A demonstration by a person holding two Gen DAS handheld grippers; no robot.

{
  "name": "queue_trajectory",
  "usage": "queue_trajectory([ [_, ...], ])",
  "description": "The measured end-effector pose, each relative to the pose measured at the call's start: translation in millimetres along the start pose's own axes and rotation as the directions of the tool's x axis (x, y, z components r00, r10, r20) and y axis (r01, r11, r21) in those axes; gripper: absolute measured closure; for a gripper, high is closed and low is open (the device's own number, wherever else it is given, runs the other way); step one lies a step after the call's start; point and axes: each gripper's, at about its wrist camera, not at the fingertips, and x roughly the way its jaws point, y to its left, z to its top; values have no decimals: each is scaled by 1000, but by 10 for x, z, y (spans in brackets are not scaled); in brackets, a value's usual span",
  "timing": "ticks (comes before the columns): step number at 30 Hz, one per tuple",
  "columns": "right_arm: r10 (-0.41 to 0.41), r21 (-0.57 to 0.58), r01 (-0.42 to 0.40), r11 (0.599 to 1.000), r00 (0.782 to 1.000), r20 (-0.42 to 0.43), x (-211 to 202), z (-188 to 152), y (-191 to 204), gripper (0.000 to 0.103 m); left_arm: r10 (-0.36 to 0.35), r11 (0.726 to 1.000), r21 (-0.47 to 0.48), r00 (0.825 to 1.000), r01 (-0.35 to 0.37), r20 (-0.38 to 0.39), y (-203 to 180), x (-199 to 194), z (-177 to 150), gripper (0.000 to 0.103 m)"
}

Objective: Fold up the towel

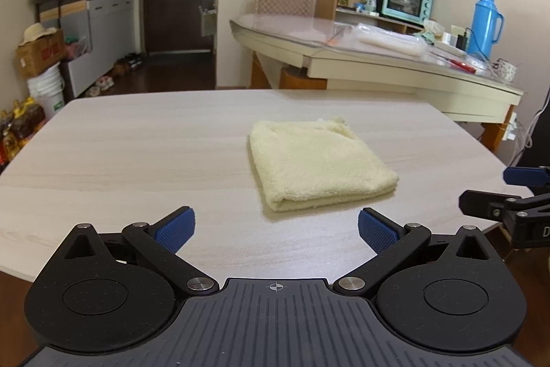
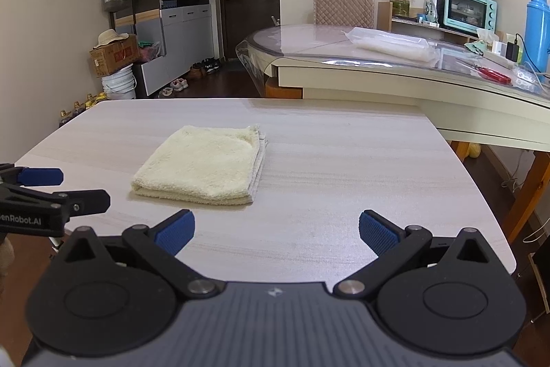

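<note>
A cream towel point(image 1: 318, 165) lies folded into a thick square on the pale wood table point(image 1: 137, 143). My left gripper point(image 1: 276, 229) hovers open just short of the towel's near edge, nothing between its blue pads. In the right wrist view the same towel point(image 2: 202, 165) sits ahead and to the left. My right gripper point(image 2: 276, 229) is open over bare tabletop point(image 2: 343, 160), to the right of the towel. Each view catches the other gripper at its side edge: the right one point(image 1: 508, 191) and the left one point(image 2: 48, 191), both open and empty.
Behind the work table stands a cream dining table point(image 1: 378, 64) with a plastic-wrapped bundle point(image 1: 388, 42), a blue thermos point(image 1: 484, 23), a teal toaster oven point(image 1: 405, 0) and red scissors point(image 2: 495, 74). Boxes, a bucket and bottles point(image 1: 24, 122) crowd the floor at the left.
</note>
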Motion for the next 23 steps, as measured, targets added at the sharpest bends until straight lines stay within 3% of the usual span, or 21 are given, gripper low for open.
queue_trajectory([
  [23,17,-14,-17,1000,1000,1,-5,12,62,0,15,1000,7,1000,-16,17,-50,-9,20,0],
])
